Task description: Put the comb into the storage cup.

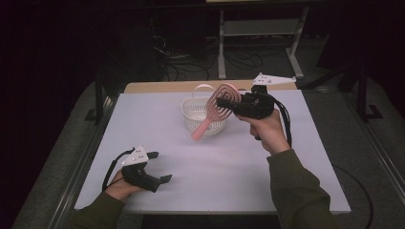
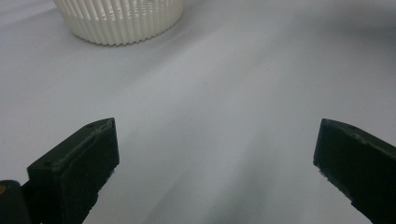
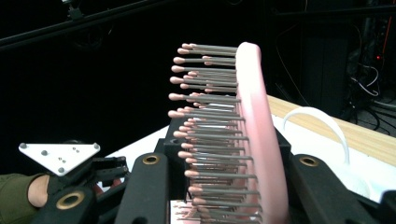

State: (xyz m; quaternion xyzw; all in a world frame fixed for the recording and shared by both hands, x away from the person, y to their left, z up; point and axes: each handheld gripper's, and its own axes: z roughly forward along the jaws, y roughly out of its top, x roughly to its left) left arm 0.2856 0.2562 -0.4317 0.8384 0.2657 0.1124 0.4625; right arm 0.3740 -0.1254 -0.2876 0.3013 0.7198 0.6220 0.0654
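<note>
1. Right claw [image 1: 223, 101] – clamped on pink brush [image 1: 213, 113], held above the basket [image 1: 196, 112].
2. Left claw [image 1: 159, 167] – jaws apart, nothing between them, well short of the basket on the surface [image 1: 229, 162].

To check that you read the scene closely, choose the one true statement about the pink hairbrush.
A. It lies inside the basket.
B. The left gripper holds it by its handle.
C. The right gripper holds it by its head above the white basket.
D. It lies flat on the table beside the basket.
C: the right gripper is clamped on the head of the pink hairbrush, its handle hanging down over the white basket; the left gripper is open and empty.
</note>
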